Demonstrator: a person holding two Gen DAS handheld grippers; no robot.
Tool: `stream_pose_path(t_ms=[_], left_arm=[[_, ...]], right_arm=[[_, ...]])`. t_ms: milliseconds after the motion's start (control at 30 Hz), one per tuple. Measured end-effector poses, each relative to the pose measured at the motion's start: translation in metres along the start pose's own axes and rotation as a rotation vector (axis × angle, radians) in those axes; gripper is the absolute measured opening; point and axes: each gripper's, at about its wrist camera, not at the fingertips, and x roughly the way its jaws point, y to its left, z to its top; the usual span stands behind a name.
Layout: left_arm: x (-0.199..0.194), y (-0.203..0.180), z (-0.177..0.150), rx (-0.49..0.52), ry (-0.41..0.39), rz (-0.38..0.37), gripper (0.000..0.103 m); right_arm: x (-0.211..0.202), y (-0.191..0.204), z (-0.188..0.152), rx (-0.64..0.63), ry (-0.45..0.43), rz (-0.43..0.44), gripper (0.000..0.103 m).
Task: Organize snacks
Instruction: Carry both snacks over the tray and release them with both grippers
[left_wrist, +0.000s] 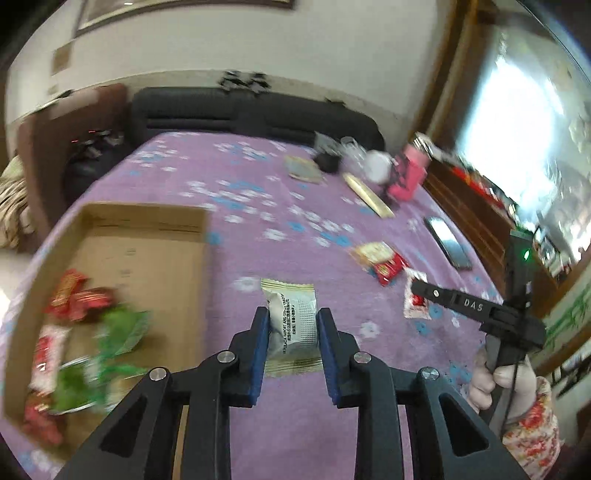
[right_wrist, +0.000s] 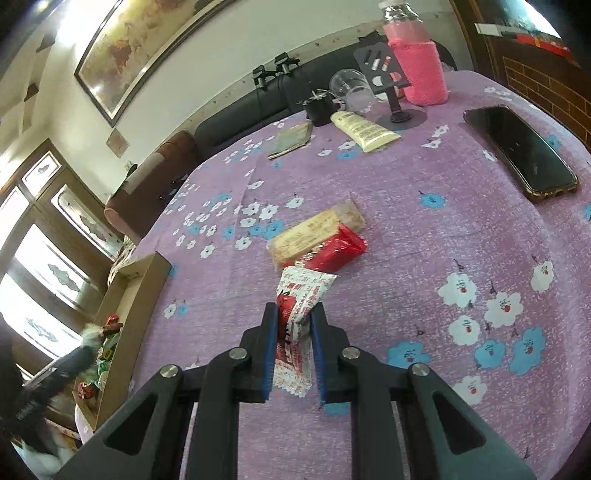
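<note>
1. The left gripper (left_wrist: 291, 325) was clamped on a white-and-gold snack packet (left_wrist: 291, 321), its blue pads pressed to the packet's two sides, and held it above the purple flowered tablecloth (left_wrist: 258, 206).
2. The right gripper (right_wrist: 294, 325) was closed on a red-and-white sachet (right_wrist: 295, 314), which stuck out crumpled past the fingertips.
3. Just beyond that sachet, a tan cracker pack (right_wrist: 314, 230) and a red packet (right_wrist: 338, 249) lay touching on the cloth.
4. A cardboard box (left_wrist: 147, 229) stood to the left of the held packet, with red and green wrapped snacks (left_wrist: 85, 332) heaped at its near end.
5. Farther off lay a dark phone (right_wrist: 517, 151), a cream tube (right_wrist: 364, 131), a clear cup (right_wrist: 349, 88) and a pink-sleeved bottle (right_wrist: 417, 66).
6. A person's hand (left_wrist: 495, 387) in a floral sleeve gripped the right gripper's handle.
</note>
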Motion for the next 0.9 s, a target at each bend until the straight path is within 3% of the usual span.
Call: stream_pose_path(t_ms=[167, 333, 600, 900], left_arm=[[-0.037, 0.049, -0.006, -0.047, -0.05, 0.089, 0.027], [-0.044, 0.087, -0.018, -0.117, -0.05, 0.123, 0.027], [-0.03, 0.112, -0.043, -0.159, -0.008, 0.145, 0.027], [-0.039, 0.134, -0.051, -0.205, -0.025, 0.145, 0.027]], right_arm=[[-0.003, 0.026, -0.013, -0.035, 0.026, -0.011, 0.016], [-0.011, 0.055, -0.018, -0.056, 0.04, 0.026, 0.016], [-0.019, 0.122, -0.029, -0.155, 0.056, 0.079, 0.017], [0.004, 0.194, -0.052, -0.264, 0.139, 0.14, 0.017]])
